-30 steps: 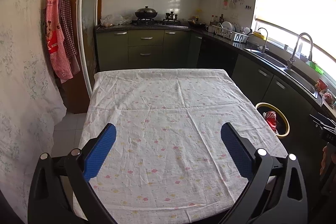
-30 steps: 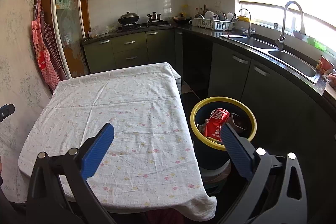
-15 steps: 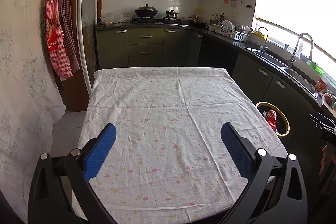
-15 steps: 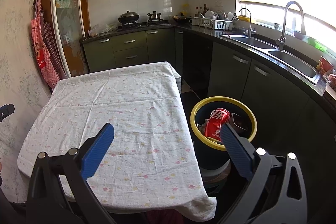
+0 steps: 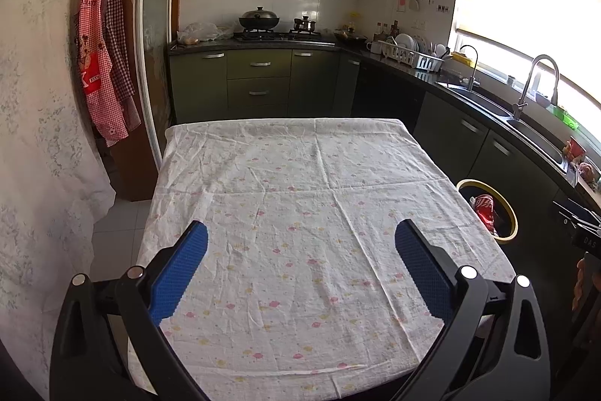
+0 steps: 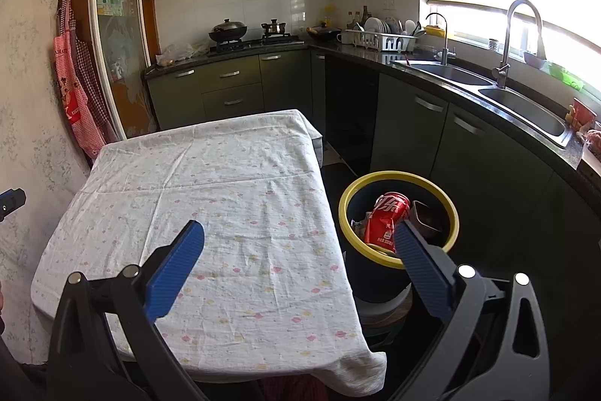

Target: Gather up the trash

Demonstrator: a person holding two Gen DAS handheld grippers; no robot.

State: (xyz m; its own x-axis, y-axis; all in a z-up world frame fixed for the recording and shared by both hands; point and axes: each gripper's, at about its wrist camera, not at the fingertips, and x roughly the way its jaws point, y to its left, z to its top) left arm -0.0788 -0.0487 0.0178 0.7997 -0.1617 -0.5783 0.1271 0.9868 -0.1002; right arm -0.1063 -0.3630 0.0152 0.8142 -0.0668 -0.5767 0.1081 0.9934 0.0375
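A dark bin with a yellow rim [image 6: 379, 177] stands on the floor right of the table; in the left wrist view the bin [image 5: 511, 213] peeks past the table's right edge. Inside it lie a crushed red can [image 6: 387, 218], a dark box and crumpled scraps. My right gripper [image 6: 298, 235] is open above the table's near right corner, its right finger in front of the bin's near rim. My left gripper [image 5: 300, 235] is open over the near half of the table [image 5: 285, 175], which has a floral white cloth. Nothing sits between either pair of fingers.
Dark green cabinets and a black counter [image 6: 469, 89] with a sink and tap run along the right and back. A hob with pots [image 5: 276, 25] is at the far wall. Red checked aprons [image 5: 99, 62] hang at the left. A person's hand [image 5: 580, 282] shows at the right edge.
Both views have shifted only slightly; the left wrist view has drawn back a little from the table. Both grippers stay open and nothing has been picked up or let go.
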